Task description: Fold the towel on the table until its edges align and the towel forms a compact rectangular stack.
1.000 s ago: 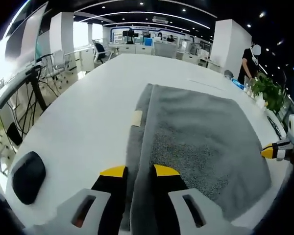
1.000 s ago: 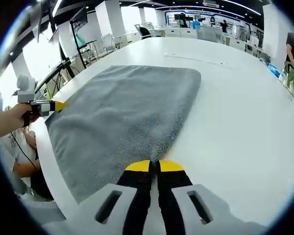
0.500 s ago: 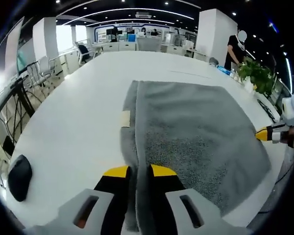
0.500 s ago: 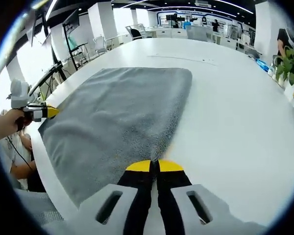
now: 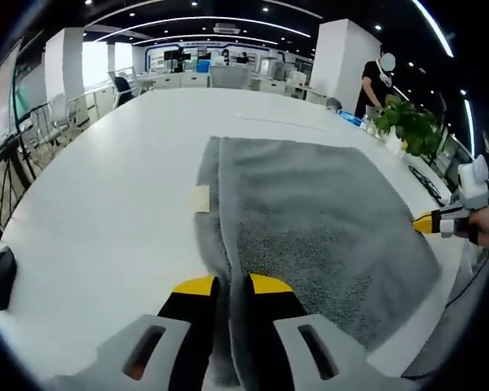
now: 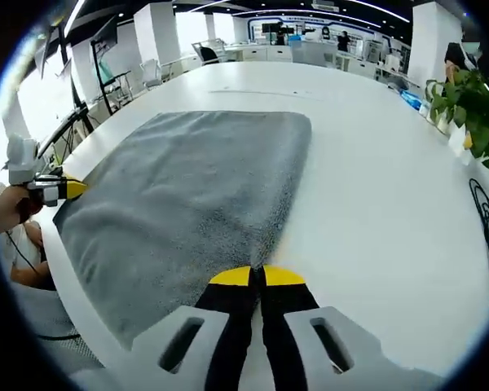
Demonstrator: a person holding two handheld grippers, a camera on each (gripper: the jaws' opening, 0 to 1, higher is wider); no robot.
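The grey towel (image 5: 310, 220) is spread mid-frame on the white worktop (image 5: 106, 195). Its near edge is pinched by the left tool (image 5: 228, 283); another edge is clamped tight by the right tool (image 6: 257, 275) at bottom centre.

No readable text, labels or numbers anywhere — small tag on towel (image 5: 200, 198) blank at this size
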